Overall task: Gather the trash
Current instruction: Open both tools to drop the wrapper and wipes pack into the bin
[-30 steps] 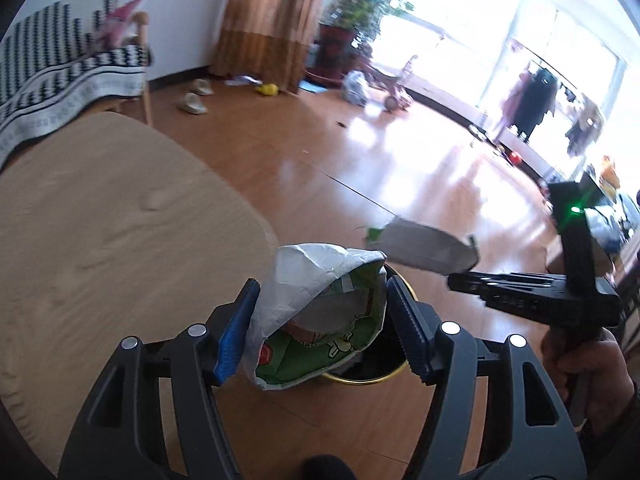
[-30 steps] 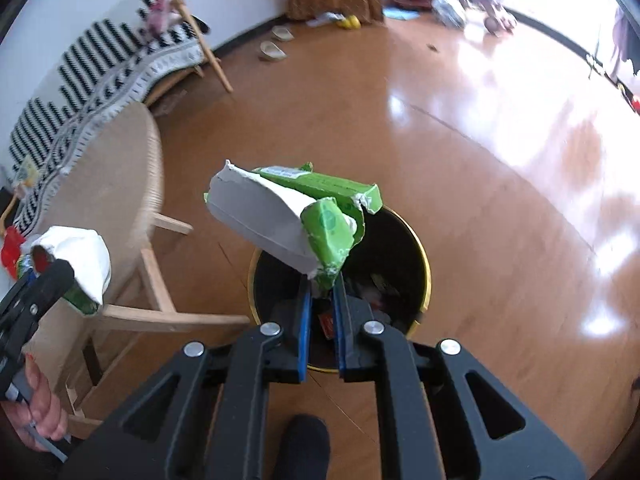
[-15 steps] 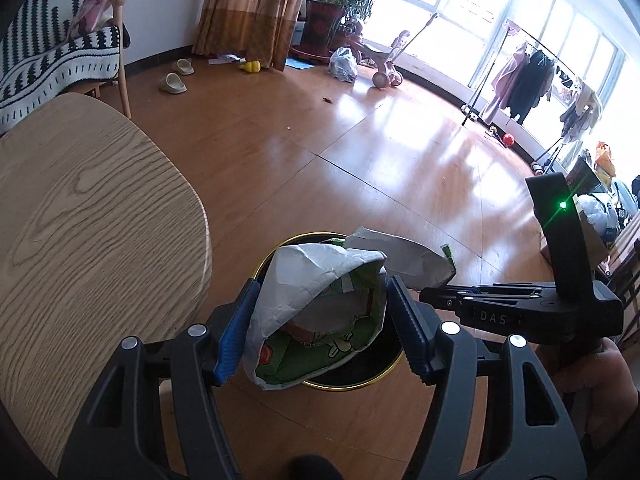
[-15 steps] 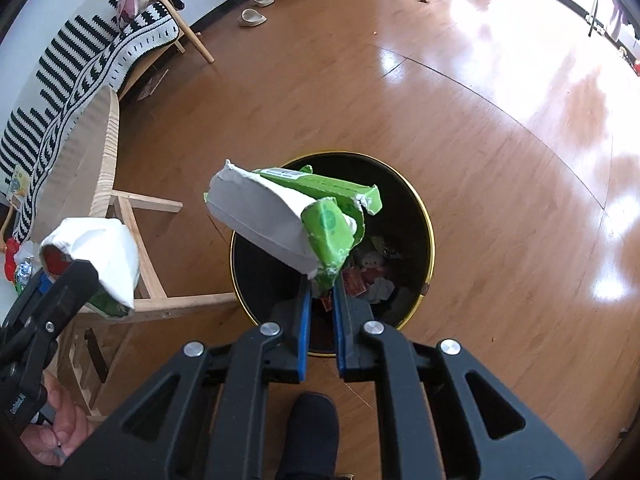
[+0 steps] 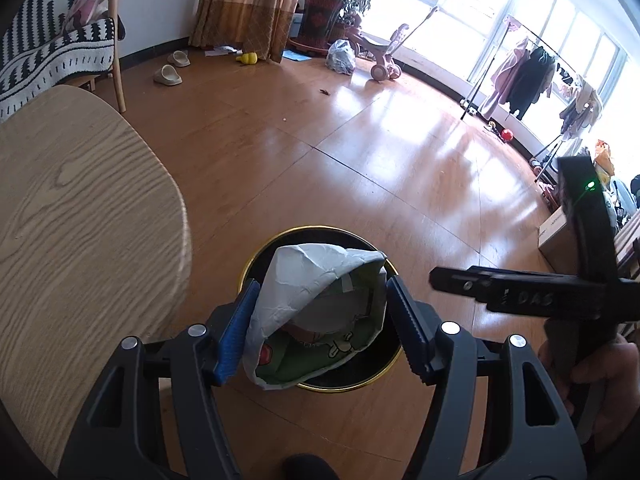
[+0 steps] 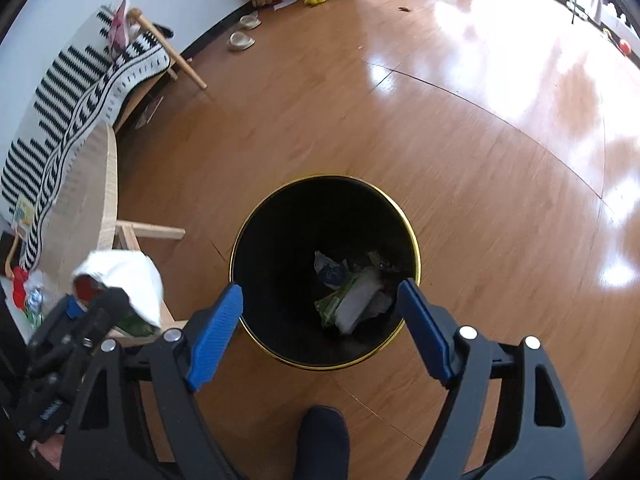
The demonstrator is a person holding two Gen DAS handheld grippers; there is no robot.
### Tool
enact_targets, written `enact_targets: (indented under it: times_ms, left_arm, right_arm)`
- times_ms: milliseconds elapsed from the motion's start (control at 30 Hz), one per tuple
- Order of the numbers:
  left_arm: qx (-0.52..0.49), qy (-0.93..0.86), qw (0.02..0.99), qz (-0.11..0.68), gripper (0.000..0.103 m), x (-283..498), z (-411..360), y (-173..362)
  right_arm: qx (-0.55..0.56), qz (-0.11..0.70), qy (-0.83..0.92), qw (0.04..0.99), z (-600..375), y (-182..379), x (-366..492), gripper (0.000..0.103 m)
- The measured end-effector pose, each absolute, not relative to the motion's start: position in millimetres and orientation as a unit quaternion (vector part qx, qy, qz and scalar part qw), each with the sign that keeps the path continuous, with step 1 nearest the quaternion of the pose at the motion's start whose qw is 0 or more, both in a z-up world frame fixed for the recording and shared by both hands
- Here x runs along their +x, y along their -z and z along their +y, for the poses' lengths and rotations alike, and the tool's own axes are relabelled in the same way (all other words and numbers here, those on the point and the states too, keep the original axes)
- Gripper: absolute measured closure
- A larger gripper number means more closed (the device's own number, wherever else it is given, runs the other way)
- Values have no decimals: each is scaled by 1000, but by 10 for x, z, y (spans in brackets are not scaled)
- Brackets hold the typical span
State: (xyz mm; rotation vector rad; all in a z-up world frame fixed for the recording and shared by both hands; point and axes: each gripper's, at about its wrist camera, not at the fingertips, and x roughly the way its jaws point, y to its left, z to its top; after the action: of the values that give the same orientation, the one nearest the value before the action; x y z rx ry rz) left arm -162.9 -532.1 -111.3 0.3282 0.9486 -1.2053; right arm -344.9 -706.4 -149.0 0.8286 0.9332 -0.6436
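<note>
Left wrist view: the left tool (image 5: pixel 320 330) is clamping a crumpled white-and-green snack bag (image 5: pixel 316 316) between its blue pads (image 5: pixel 236 336), the bag hanging directly over the black bin (image 5: pixel 352 380) with the gold rim. The bin is standing on the wooden floor (image 5: pixel 360 152), just beside the rounded edge of the light wood table (image 5: pixel 80 208) at the left. The right tool (image 5: pixel 516 294) is reaching in from the right side at bin height, gripped by a hand (image 5: pixel 596 376); from this side its jaws are not readable.

Right wrist view: the right tool (image 6: pixel 320 322) is standing wide open and gripping nothing, its blue pads (image 6: pixel 216 332) spreading to either side of the bin (image 6: pixel 280 220) rim. A green-and-white wrapper (image 6: pixel 352 300) is lying at the bottom of the bin among other scraps. At the lower left, the left tool (image 6: pixel 100 300) is holding the snack bag (image 6: pixel 124 276) beside the bin, in front of the table (image 6: pixel 84 200) edge.
</note>
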Motion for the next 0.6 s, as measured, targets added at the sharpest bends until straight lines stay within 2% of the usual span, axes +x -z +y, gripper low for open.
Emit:
enact_targets:
  times_ms: [200, 400, 600]
  left_arm:
    - [159, 554, 692, 435, 37, -1681, -5529, 1220]
    - [153, 557, 694, 430, 18, -1690, -5650, 1245]
    - [143, 559, 699, 422, 18, -1676, -5593, 1152]
  right_arm:
    - [395, 409, 314, 760, -7124, 1451, -3598, 25]
    - [399, 402, 317, 761, -7143, 1415, -3642, 22]
    - [391, 397, 317, 767, -7072, 1337, -3598, 22]
